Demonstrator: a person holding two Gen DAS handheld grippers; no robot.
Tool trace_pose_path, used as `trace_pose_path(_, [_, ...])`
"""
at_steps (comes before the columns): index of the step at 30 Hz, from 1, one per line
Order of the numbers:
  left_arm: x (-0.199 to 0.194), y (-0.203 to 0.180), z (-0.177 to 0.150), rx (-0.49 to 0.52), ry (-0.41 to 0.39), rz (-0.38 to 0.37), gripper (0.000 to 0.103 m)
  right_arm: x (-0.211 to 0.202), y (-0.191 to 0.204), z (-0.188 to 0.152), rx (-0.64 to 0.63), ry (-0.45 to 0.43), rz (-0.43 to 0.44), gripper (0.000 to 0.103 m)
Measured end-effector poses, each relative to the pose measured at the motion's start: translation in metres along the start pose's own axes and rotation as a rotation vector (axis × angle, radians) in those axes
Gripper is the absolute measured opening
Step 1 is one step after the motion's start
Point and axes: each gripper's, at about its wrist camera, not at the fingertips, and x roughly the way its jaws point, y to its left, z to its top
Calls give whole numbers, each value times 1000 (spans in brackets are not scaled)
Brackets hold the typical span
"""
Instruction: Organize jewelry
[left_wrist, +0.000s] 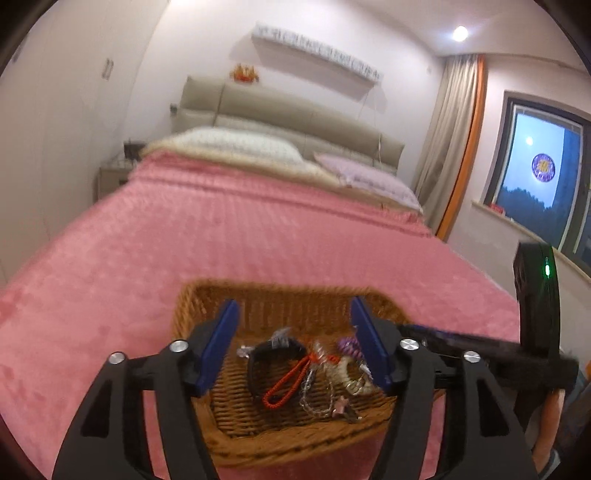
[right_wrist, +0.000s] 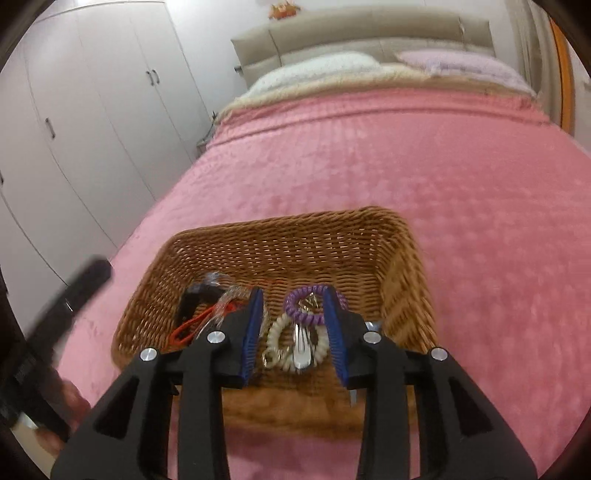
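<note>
Jewelry lay heaped in the near half of a brown woven wicker basket (right_wrist: 280, 243), directly under both tools. The right gripper (right_wrist: 295, 332) hung spread wide and empty, its blue pads (right_wrist: 253, 332) flanking a cream coiled bracelet (right_wrist: 275, 339), a silver hair clip (right_wrist: 301, 349) and a purple coiled bracelet (right_wrist: 295, 308). The left gripper (left_wrist: 295, 350) likewise gaped, holding nothing, above a black band (left_wrist: 258, 354), a red cord loop (left_wrist: 284, 380) and a silvery chain (left_wrist: 314, 398). The basket's far half was bare weave inside raised walls. Around it spread a pink quilted bedspread (right_wrist: 424, 166), with white wardrobe doors (right_wrist: 92, 110) to the left.
</note>
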Motion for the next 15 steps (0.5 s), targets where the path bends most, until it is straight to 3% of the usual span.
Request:
trace_pose_path(4, [-42, -15, -4, 57, -80, 46, 80, -39, 18, -23, -69, -103, -4, 48])
trace_pose_path(10, [-87, -31, -32, 103, -137, 159, 93, -79, 38, -63, -138, -230, -46, 48])
trace_pose_path(13, [-99, -35, -52, 136, -128, 283, 93, -87, 41, -86, -167, -267, -48, 49])
trace_pose_path(15, [-104, -33, -65, 132, -110, 307, 93, -90, 38, -99, -156, -285, -85, 49])
